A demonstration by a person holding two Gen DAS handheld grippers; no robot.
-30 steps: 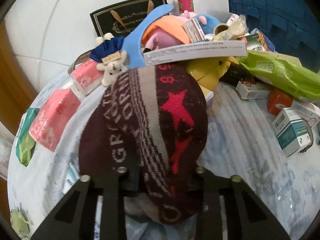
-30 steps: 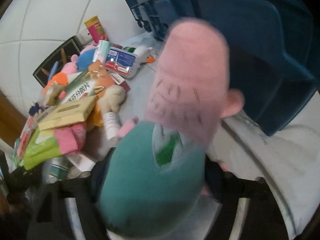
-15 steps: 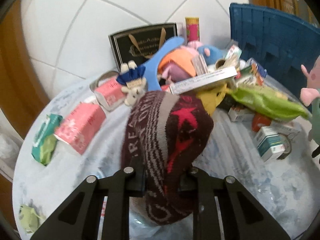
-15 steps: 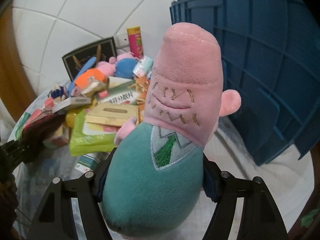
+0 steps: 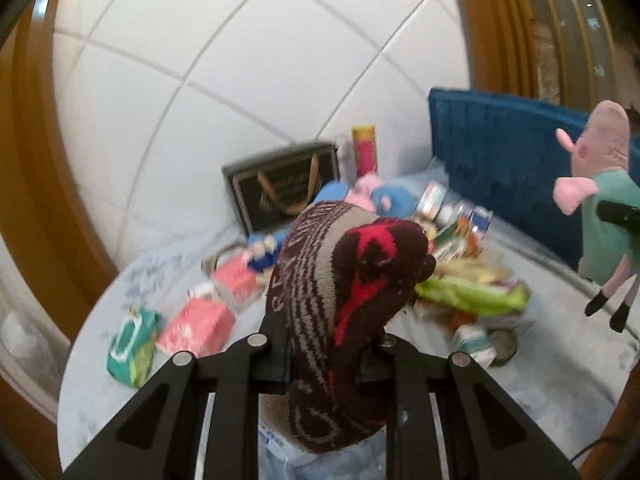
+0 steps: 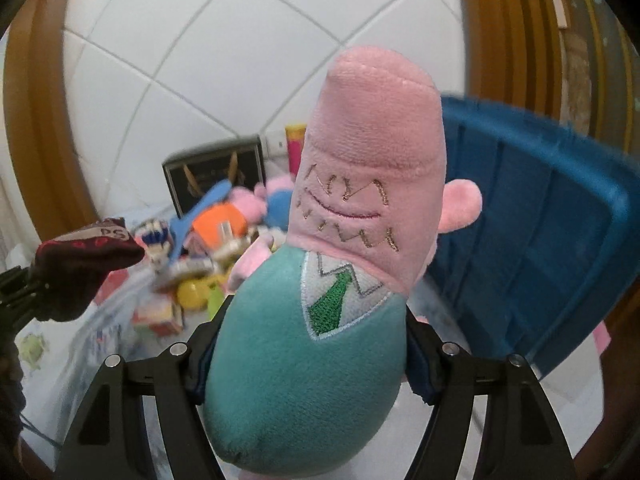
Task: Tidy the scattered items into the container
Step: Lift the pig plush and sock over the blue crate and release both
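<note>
My left gripper is shut on a dark maroon sock with red stars and grey stripes, held high above the table. The sock also shows in the right wrist view. My right gripper is shut on a pink pig plush in a teal shirt, held up beside the blue crate. The plush also shows in the left wrist view, in front of the crate.
A pile of scattered items lies on the round table: green wipes pack, pink boxes, a teal pack, other plush toys, a black gift bag and a pink can by the tiled wall.
Both grippers have risen with their loads. The pile now looks smaller and farther below. The plush has come level with the crate's rim.
</note>
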